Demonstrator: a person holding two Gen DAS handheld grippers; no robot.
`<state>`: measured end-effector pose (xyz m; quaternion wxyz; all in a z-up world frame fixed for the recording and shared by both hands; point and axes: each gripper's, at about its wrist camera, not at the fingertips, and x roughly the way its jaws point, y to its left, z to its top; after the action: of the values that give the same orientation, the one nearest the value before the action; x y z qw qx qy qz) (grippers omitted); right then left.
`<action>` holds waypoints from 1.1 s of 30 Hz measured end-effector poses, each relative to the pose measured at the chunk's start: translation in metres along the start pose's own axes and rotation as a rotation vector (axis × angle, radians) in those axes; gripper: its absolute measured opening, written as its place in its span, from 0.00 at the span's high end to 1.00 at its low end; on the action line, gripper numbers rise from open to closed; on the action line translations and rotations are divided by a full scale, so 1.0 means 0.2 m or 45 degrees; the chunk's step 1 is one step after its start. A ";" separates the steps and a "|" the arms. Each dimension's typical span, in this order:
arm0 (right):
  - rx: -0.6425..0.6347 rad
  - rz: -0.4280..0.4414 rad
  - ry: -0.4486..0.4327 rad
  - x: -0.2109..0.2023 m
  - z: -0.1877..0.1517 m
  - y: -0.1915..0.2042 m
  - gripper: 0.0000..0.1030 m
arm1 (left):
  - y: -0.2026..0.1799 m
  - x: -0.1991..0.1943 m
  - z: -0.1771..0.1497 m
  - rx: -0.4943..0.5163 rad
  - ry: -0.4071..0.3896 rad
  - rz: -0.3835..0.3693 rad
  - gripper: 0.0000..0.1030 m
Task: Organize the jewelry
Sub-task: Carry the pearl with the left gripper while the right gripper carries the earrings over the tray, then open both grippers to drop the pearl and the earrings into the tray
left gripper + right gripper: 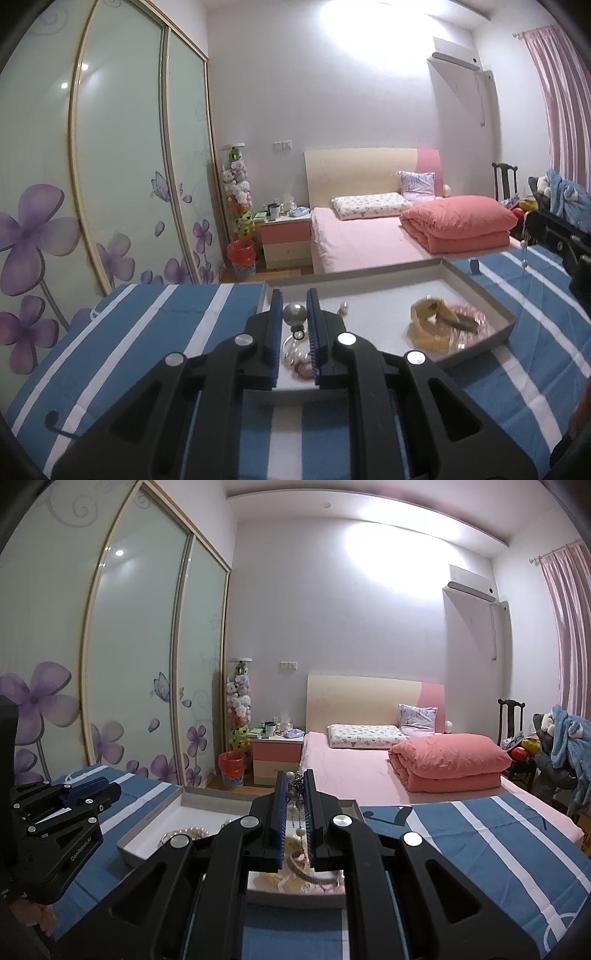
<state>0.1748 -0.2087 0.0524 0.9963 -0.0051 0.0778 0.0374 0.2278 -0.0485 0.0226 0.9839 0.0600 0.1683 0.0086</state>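
A grey shallow tray (495, 299) with a white floor lies on the blue striped cloth. My left gripper (294, 308) is shut on a large silver bead (294, 314) of a ring-and-bead piece hanging down to the tray. A yellow hair clip (428, 314) and a pink bead bracelet (476, 321) lie at the tray's right. My right gripper (294, 786) is shut on a dangling pearl-and-bead necklace (297, 812), held above the tray (155, 834). A pearl strand (192, 830) lies in the tray. The right gripper (554, 236) shows at the left wrist view's right edge with the necklace (523, 254) hanging.
The table is covered by a blue cloth with white stripes (147, 332). Behind it stands a pink bed (369, 236) with a folded coral quilt (458, 225), a nightstand (284, 236), and a sliding wardrobe (110, 166). The left gripper's body (59, 823) is at the left.
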 end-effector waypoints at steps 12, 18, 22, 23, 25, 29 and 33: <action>-0.008 0.023 0.026 0.22 -0.02 0.00 0.91 | -0.04 0.28 0.05 -0.085 0.021 -0.044 0.87; 0.021 0.032 0.061 0.30 -0.08 -0.02 0.91 | -0.05 0.37 0.01 -0.101 0.046 -0.064 0.87; 0.035 0.040 0.105 0.34 -0.11 -0.02 0.91 | -0.06 0.42 -0.01 -0.099 0.066 -0.085 0.87; 0.038 0.042 0.107 0.34 -0.11 -0.02 0.91 | -0.06 0.43 -0.01 -0.101 0.069 -0.090 0.87; 0.039 0.046 0.110 0.36 -0.11 -0.02 0.91 | -0.06 0.44 -0.01 -0.102 0.071 -0.094 0.87; 0.035 0.059 0.137 0.40 -0.11 0.00 0.91 | -0.07 0.46 -0.01 -0.104 0.075 -0.113 0.87; 0.038 0.074 0.160 0.43 -0.11 0.00 0.90 | -0.06 0.48 -0.01 -0.101 0.077 -0.127 0.87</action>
<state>0.2550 -0.2033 0.0167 0.9878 0.0095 0.1410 0.0648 0.3166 -0.0573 -0.0128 0.9792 0.0122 0.2002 -0.0318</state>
